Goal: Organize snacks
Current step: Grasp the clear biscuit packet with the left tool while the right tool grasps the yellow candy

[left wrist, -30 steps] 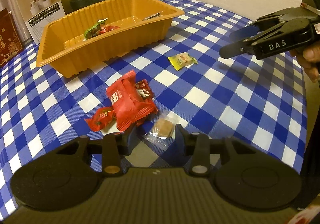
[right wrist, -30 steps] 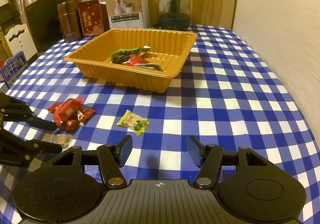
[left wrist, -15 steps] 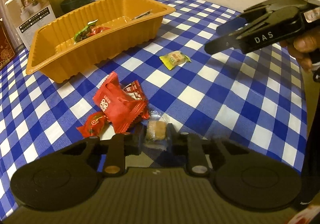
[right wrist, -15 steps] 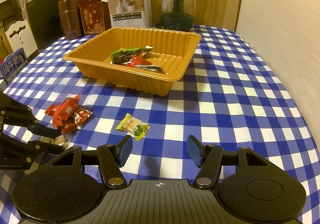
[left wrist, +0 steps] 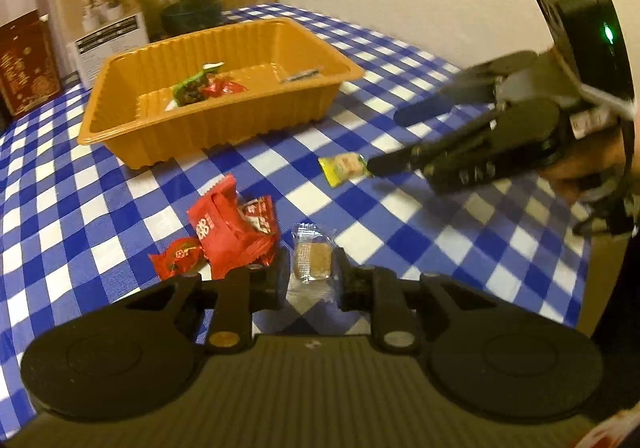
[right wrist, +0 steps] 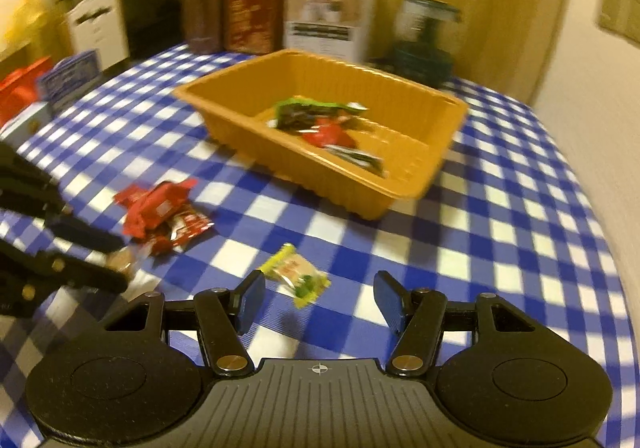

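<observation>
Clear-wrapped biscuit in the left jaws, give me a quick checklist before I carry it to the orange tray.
1. Left gripper jaws shut on the clear-wrapped biscuit: ok.
2. Red packets outside the grip: ok, they lie beside it.
3. Orange tray has bare floor for it: ok.
4. Biscuit clear of the tablecloth: cannot tell.
5. Right gripper out of the way: ok, off to the side, open over the yellow packet.
</observation>
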`<act>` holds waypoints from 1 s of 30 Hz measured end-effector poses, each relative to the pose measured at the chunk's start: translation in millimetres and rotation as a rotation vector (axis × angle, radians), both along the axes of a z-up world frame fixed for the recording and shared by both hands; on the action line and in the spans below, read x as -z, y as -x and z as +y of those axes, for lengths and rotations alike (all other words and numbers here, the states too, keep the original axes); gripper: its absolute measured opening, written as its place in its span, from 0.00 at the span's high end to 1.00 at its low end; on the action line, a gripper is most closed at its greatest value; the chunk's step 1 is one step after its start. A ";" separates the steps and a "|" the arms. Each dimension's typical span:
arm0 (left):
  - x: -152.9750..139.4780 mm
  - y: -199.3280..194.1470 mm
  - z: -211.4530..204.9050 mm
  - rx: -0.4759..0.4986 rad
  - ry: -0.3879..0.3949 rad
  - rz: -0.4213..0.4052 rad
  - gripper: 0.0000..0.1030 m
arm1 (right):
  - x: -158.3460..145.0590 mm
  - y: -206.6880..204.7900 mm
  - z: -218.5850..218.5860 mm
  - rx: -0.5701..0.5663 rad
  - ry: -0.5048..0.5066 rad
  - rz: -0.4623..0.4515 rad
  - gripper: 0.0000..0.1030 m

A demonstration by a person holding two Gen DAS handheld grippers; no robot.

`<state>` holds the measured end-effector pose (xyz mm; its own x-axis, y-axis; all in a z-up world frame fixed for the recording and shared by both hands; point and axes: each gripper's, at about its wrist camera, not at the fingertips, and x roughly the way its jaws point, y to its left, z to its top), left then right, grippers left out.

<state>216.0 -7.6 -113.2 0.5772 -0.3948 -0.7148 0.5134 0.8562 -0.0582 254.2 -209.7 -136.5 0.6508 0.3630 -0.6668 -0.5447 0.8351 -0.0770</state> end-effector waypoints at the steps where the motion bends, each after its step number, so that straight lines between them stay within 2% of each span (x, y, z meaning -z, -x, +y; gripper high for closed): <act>1: -1.2 -1.9 -0.4 -0.021 0.003 0.000 0.81 | 1.5 -2.8 1.3 -0.024 0.004 0.003 0.41; 8: -6.8 -18.5 16.3 -0.159 0.038 -0.004 0.81 | 13.7 -24.6 -2.4 -0.062 -0.003 0.041 0.42; 15: -8.1 -22.4 23.2 -0.187 0.064 0.002 0.81 | 20.1 -32.7 1.2 -0.101 0.004 0.053 0.42; 23: -8.7 -22.3 21.3 -0.183 0.065 0.003 0.81 | 24.1 -36.0 5.1 -0.125 -0.012 0.071 0.58; 25: -8.9 -22.5 20.8 -0.183 0.063 0.002 0.81 | 23.5 -34.4 6.7 -0.125 -0.012 0.078 0.64; 30: -8.9 -23.2 20.8 -0.186 0.058 0.001 0.81 | 22.3 -29.8 7.0 -0.085 -0.012 0.097 0.64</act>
<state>239.2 13.2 -104.3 0.6433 -0.3223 -0.6944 0.3468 0.9314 -0.1110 284.0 -202.7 -158.8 0.5498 0.4224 -0.7207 -0.6182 0.7859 -0.0110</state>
